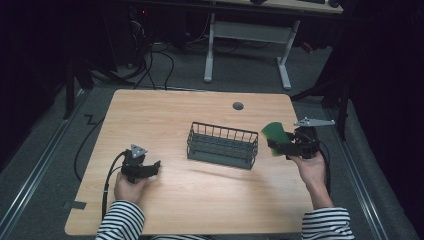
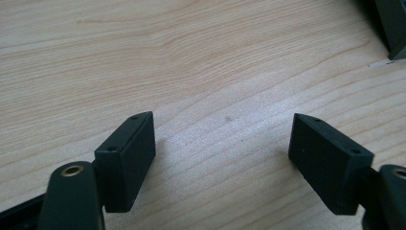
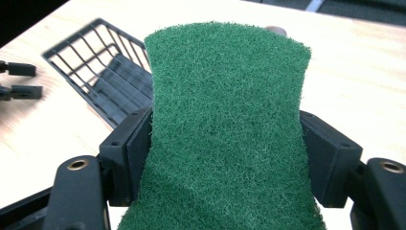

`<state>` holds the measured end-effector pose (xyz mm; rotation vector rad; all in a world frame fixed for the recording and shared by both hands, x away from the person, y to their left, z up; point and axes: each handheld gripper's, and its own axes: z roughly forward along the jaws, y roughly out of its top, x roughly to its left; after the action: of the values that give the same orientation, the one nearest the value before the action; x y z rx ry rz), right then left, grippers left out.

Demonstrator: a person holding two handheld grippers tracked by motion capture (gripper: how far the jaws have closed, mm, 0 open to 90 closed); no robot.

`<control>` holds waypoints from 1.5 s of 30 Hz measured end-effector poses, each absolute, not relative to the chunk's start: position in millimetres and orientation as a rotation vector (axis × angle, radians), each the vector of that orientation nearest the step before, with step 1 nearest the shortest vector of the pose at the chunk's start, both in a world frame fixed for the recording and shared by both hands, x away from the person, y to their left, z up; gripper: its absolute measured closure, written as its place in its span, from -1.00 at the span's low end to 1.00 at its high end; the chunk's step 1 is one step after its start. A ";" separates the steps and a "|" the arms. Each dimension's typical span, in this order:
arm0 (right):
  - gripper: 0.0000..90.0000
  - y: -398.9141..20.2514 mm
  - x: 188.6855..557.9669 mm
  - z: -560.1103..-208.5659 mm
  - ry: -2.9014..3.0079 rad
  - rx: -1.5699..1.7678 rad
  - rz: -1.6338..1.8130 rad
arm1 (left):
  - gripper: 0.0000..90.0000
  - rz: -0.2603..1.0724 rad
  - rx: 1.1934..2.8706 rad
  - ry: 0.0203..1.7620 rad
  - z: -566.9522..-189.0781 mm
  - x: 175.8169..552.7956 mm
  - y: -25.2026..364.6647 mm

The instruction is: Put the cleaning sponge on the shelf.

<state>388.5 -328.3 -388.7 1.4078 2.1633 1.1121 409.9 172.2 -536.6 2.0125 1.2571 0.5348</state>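
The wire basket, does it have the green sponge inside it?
No, the green sponge is held in the right tongs, beside the basket.

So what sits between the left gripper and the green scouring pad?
The dark wire basket stands between left gripper and green scouring pad, seen in the high view.

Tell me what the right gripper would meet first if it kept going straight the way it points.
Probably the wire basket: the right gripper, shut on the green scouring pad, points toward its near end, though depth is unclear and it may be held above the rim.
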 end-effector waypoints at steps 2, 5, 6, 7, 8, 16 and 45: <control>-0.38 -319.8 391.5 -383.2 2.178 1.391 1.107 | -0.45 0.536 2.012 1.258 -536.7 409.8 172.2; -0.38 -304.1 397.3 -378.7 2.217 1.320 1.054 | -0.43 0.541 2.009 1.265 -536.6 410.1 172.1; -0.38 -299.4 399.0 -378.4 2.236 1.286 1.049 | -0.43 0.541 2.009 1.265 -536.6 410.1 172.0; -0.38 -295.3 400.9 -378.8 2.254 1.276 1.065 | -0.43 0.541 2.008 1.265 -536.6 410.1 172.1; -0.38 -291.4 403.4 -379.9 2.263 1.272 1.075 | -0.43 0.541 2.008 1.265 -536.6 410.1 172.1; -0.38 -259.8 428.8 -385.6 2.294 1.242 1.002 | -0.43 0.540 2.007 1.266 -536.6 410.1 172.3; -0.39 -217.1 452.1 -423.7 2.287 1.291 0.826 | -0.42 0.542 2.006 1.268 -536.6 410.1 172.3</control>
<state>452.1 -217.1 -423.7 1.2909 2.2872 0.8258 410.1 172.3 -536.6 2.0056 1.2684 0.5418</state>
